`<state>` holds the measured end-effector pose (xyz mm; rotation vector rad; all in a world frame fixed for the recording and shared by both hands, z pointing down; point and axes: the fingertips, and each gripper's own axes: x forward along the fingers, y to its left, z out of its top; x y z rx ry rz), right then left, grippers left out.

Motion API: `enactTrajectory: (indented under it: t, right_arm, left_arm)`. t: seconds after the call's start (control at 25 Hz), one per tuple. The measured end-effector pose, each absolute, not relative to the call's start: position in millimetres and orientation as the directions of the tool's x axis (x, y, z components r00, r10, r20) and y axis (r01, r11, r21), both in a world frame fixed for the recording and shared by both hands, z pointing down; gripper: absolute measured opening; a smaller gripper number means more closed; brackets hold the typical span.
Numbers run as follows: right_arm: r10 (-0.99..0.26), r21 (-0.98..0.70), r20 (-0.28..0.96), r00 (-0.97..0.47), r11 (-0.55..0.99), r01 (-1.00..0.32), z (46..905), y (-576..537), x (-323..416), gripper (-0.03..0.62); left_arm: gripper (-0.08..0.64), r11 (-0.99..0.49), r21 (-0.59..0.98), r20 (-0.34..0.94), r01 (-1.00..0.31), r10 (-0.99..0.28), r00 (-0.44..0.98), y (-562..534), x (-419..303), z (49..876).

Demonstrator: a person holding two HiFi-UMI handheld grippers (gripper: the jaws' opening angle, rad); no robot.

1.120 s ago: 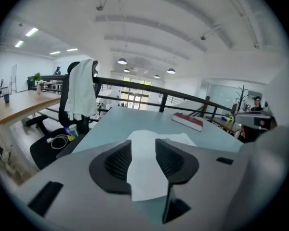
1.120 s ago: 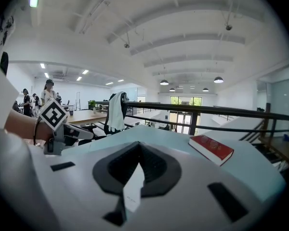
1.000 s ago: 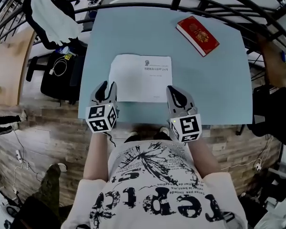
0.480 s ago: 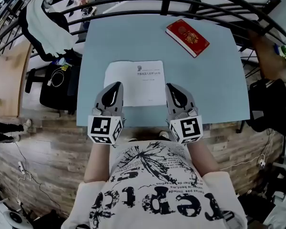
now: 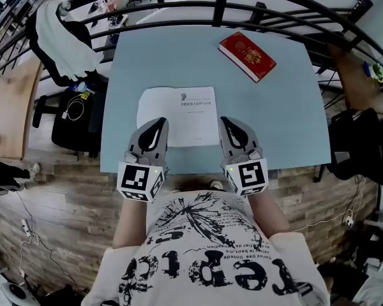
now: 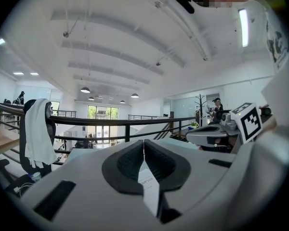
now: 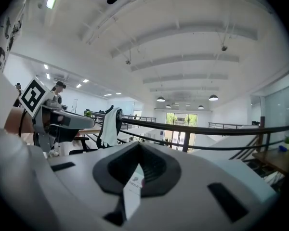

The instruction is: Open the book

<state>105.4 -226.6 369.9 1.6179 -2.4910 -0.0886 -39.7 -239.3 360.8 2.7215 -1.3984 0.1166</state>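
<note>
A white booklet (image 5: 179, 110) lies closed in the middle of the light blue table (image 5: 281, 107). A closed red book (image 5: 247, 56) lies at the table's far right. My left gripper (image 5: 158, 121) hovers over the booklet's near left corner, jaws shut with nothing between them. My right gripper (image 5: 227, 120) hovers beside the booklet's near right corner, also shut and empty. In the left gripper view the jaws (image 6: 144, 141) meet at the tips, and a strip of the booklet (image 6: 149, 182) shows below them. The right gripper view shows the same for its jaws (image 7: 138, 144).
A black railing (image 5: 217, 5) runs behind the table's far edge. A chair draped with a white garment (image 5: 57, 37) and a black bag (image 5: 76, 116) stand to the left. The table's near edge is just under both grippers.
The left gripper's jaws have gone from open to shut. It rose and shifted forward over the booklet's near left corner. The right gripper rose a little.
</note>
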Motion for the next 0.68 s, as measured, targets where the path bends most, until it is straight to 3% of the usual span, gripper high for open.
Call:
enactTrajectory:
  t: [0.68]
  right_arm:
    - [-0.903, 0.119, 0.136, -0.408, 0.424, -0.898, 380.2, -218.2, 100.7, 0.009]
  left_arm:
    - [0.023, -0.557, 0.042, 0.127, -0.830, -0.821, 0.557, -232.2, -55.0, 369.5]
